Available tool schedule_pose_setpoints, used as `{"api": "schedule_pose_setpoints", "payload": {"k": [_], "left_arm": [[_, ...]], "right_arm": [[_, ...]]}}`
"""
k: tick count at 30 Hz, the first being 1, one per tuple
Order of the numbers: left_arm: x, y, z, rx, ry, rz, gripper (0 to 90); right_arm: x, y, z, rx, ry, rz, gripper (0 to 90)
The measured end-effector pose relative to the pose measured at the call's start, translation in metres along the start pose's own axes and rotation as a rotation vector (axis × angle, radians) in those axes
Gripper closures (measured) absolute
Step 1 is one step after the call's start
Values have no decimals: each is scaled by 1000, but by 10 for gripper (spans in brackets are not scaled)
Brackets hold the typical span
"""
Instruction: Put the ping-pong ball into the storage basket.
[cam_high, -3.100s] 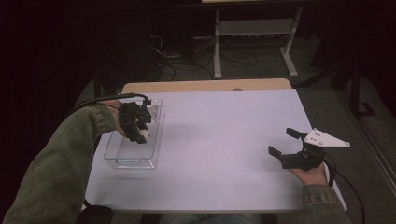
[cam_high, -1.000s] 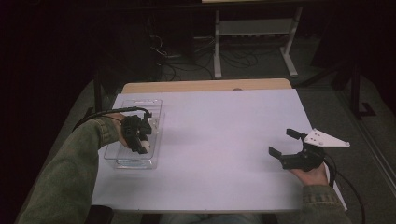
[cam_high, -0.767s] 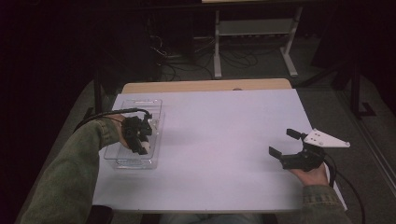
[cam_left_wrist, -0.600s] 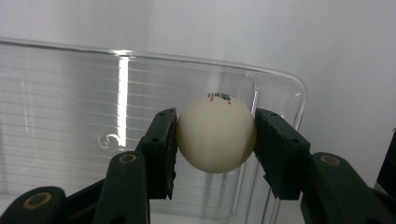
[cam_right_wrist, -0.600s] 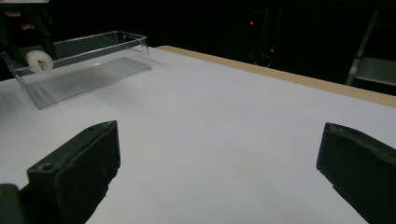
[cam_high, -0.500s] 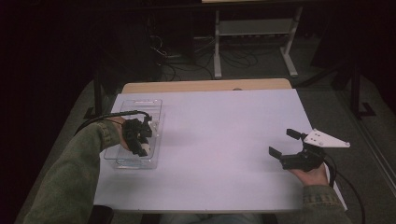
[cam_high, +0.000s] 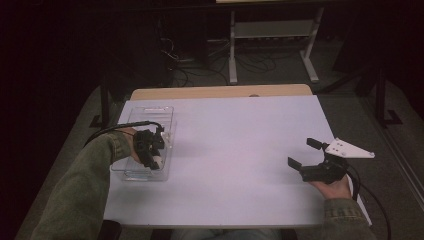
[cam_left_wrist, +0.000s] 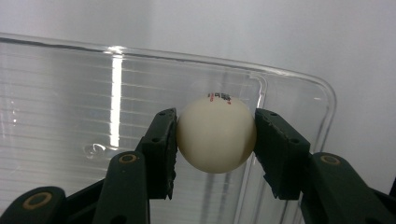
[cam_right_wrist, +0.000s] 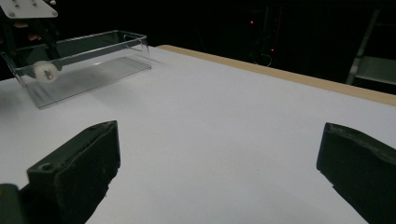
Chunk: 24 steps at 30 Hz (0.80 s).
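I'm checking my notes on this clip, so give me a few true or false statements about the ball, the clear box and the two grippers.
1. The left gripper is shut on the white ball. True.
2. The ball is plain, with no marking. False: small printing shows near its top.
3. The right gripper holds a second ball. False: its fingers stand wide apart with nothing between them.
4. The clear box sits at the left part of the white table. True.
5. The right gripper hangs above the clear box. False: it is at the table's right side, far from the box.
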<state>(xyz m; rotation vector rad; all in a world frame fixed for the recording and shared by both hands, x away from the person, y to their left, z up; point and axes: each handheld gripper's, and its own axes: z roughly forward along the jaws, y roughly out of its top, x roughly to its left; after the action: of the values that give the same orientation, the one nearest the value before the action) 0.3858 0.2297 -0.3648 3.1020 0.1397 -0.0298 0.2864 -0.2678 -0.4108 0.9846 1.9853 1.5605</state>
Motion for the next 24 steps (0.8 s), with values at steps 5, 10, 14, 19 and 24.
{"api": "schedule_pose_setpoints", "payload": {"k": [5, 10, 14, 19, 24], "left_arm": [[1, 1, 5, -6, -8, -4, 510], [2, 2, 10, -7, -14, -1, 511], [2, 1, 12, -6, -16, -5, 511], [3, -1, 13, 1, -13, -8, 510], [5, -1, 12, -4, 10, -32, 508]], "right_arm": [[0, 0, 0, 1, 0, 2, 0], [0, 0, 0, 1, 1, 3, 0], [0, 0, -1, -1, -1, 2, 0], [0, 0, -1, -1, -1, 1, 0], [0, 0, -1, -2, 0, 1, 0]]}}
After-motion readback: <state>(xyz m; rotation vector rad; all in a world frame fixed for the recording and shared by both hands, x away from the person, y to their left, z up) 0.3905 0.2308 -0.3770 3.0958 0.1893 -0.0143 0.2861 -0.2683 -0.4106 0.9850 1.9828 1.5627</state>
